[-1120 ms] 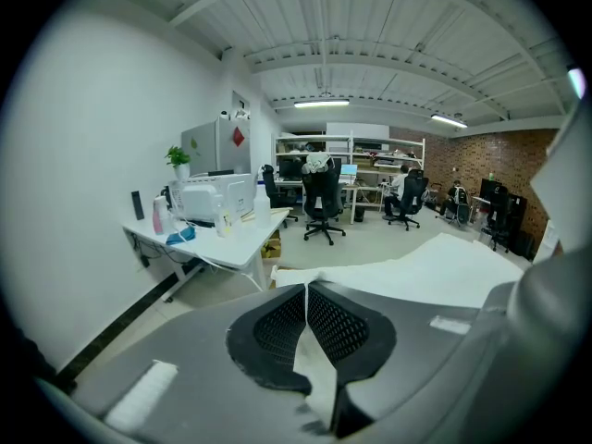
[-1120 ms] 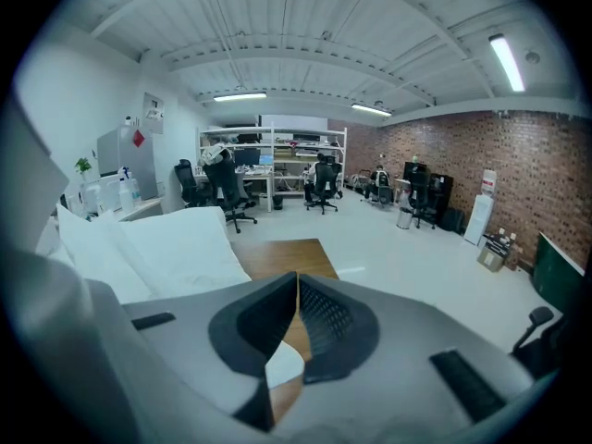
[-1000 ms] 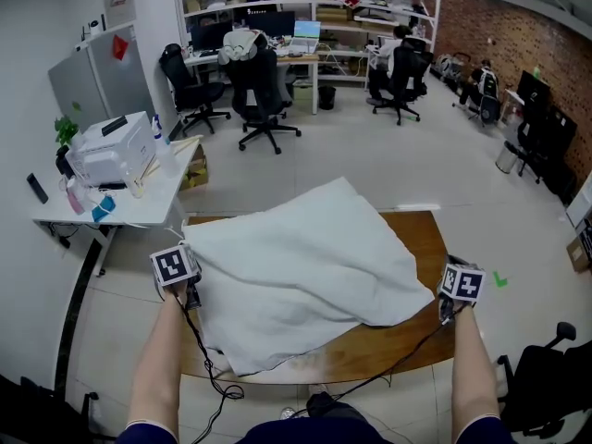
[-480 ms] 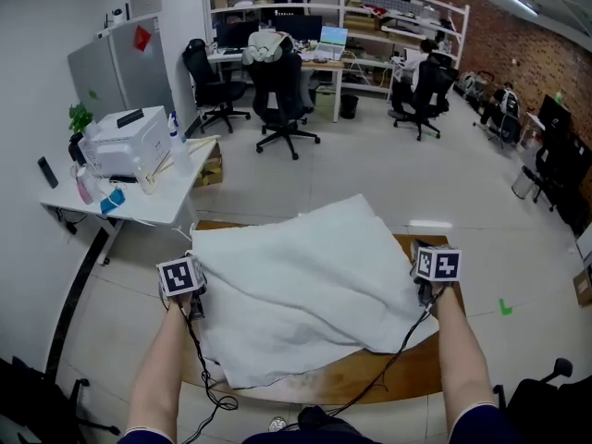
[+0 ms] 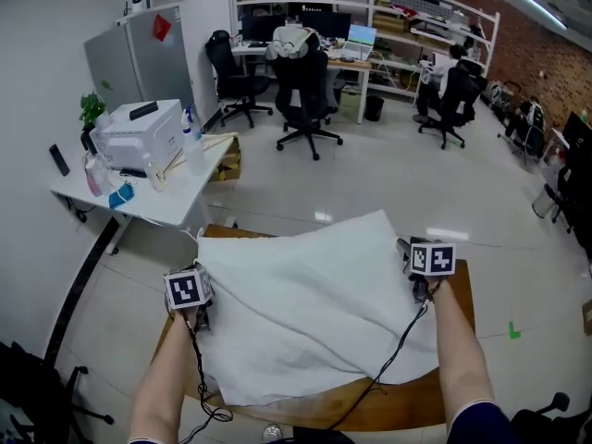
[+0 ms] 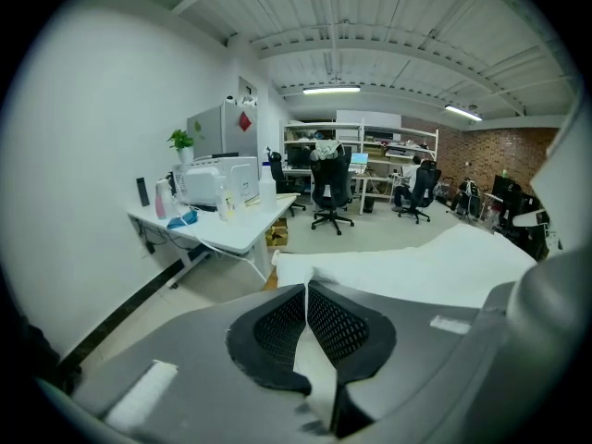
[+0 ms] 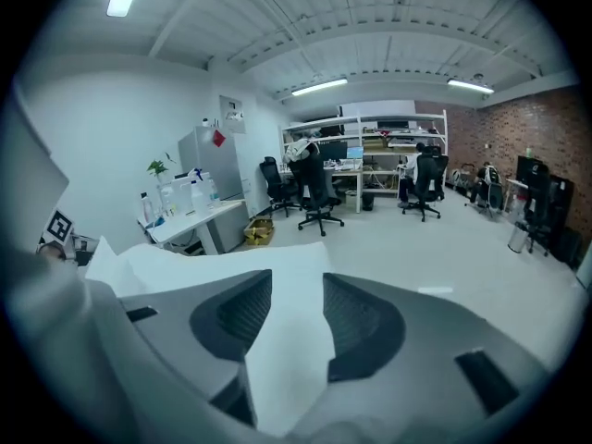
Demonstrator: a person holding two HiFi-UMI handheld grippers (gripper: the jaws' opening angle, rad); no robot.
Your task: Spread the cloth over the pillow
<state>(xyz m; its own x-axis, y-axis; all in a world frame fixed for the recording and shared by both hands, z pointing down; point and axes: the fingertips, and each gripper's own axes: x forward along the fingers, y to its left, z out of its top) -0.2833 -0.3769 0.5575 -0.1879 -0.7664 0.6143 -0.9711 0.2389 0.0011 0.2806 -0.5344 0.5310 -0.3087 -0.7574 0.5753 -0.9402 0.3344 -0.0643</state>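
My left gripper (image 6: 306, 314) was clamped on the near-left edge of the white cloth (image 5: 314, 313), while my right gripper (image 7: 296, 317) had just been opening its jaws, with the cloth lying loose between them. The cloth lay humped across the wooden table (image 5: 444, 391), hiding what was beneath it. Beyond, a white desk (image 5: 176, 206) with a printer (image 5: 139, 135) stood left, and office chairs (image 5: 310, 91) and shelving (image 5: 388, 7) stood farther across the pale floor (image 5: 370, 183).
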